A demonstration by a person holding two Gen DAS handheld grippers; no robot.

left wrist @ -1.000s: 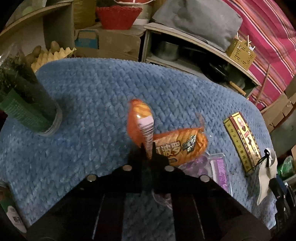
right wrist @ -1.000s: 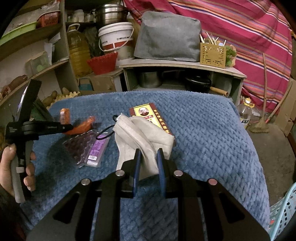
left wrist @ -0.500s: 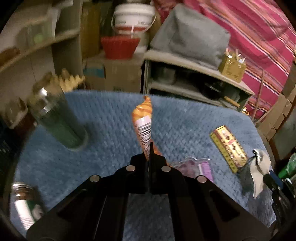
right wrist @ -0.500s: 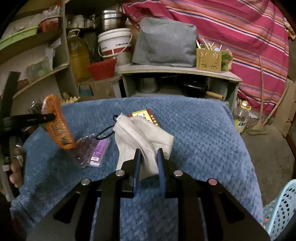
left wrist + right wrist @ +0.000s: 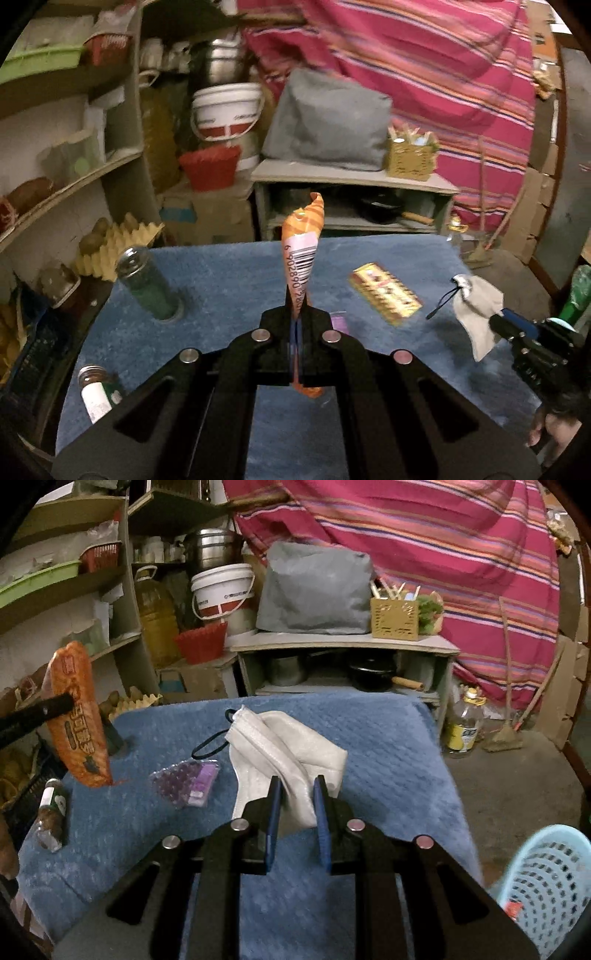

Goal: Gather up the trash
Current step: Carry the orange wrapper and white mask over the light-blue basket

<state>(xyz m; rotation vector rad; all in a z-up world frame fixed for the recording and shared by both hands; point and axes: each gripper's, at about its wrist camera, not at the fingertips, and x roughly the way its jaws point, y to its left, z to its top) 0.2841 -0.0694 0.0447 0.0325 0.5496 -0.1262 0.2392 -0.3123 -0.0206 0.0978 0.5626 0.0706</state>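
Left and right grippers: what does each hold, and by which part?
Left gripper: shut on the orange plastic snack wrapper, near its lower end. Right gripper: pinching the white cloth drawstring pouch at its near edge.

You have lifted the orange snack wrapper (image 5: 302, 254) off the table (image 5: 229, 273); clamped in your left gripper (image 5: 297, 314), it now hangs clear of the blue cover, at the left edge of the right wrist view. Your right gripper (image 5: 297, 786) has raised the white cloth pouch (image 5: 291, 753), probably off the cover, and a light blue basket (image 5: 550, 878) has entered at lower right.
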